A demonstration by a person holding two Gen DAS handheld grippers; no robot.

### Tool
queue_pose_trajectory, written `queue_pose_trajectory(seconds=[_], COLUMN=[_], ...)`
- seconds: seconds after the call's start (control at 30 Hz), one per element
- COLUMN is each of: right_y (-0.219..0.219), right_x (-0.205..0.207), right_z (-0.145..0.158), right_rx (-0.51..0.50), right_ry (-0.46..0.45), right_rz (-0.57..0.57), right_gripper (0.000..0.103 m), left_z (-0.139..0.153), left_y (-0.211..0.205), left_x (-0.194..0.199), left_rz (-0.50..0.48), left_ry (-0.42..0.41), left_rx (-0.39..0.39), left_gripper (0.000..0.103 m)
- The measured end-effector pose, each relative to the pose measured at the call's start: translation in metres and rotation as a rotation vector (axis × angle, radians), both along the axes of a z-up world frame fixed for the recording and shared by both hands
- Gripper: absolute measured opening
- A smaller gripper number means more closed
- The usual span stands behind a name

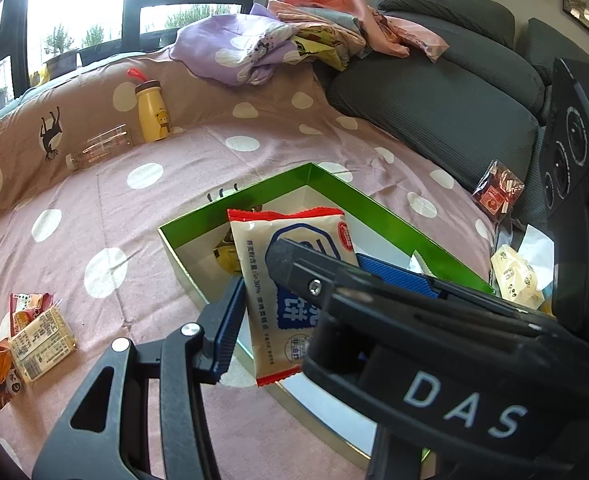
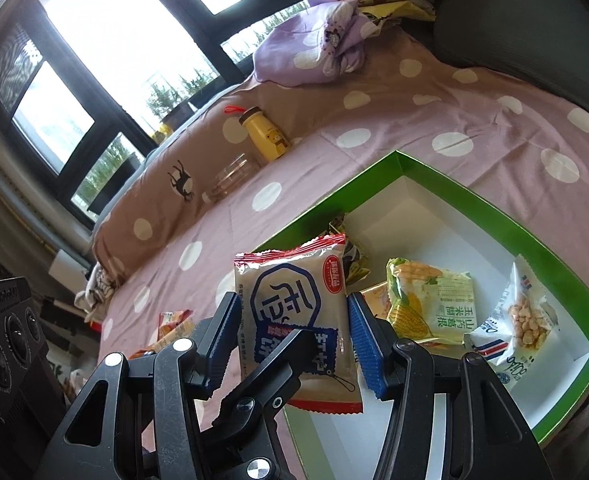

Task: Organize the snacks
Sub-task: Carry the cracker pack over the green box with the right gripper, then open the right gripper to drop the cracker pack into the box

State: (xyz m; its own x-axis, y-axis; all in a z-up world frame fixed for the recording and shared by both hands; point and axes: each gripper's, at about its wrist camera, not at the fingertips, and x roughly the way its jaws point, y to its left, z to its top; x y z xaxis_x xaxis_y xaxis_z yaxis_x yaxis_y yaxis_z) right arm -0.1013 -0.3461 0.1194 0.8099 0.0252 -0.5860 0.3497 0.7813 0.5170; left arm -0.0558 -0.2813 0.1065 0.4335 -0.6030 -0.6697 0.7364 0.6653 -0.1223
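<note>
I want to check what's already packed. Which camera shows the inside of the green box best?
The right wrist view: the green box lies open, showing a corn snack packet and a peanut bag. In the left wrist view a gripper and the held cracker packet hide most of its floor.

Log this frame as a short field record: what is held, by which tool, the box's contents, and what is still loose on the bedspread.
held item: beige cracker packet with red crimped ends and blue logo
right tool: shut on the packet, blue pads on its two sides
left tool: also gripping the same packet
container: open green-walled cardboard box with white floor
in box: green corn snack bag, white peanut bag
loose on bedspread: small wrapped snacks
</note>
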Motion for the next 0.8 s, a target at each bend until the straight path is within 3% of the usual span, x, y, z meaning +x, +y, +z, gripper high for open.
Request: queue_pose_trajectory(seconds=[0.8], right_y=[-0.026], right_x=[0.000], right_z=[-0.021], right_rx=[0.048], right_ry=[0.097], right_rz=[-0.085], right_gripper=[0.057], left_z=[-0.026], left_y=[-0.024], left_x=[0.010], left_rz=[-0.036], left_ry=[0.132], left_rx=[-0.005], left_gripper=[0.045])
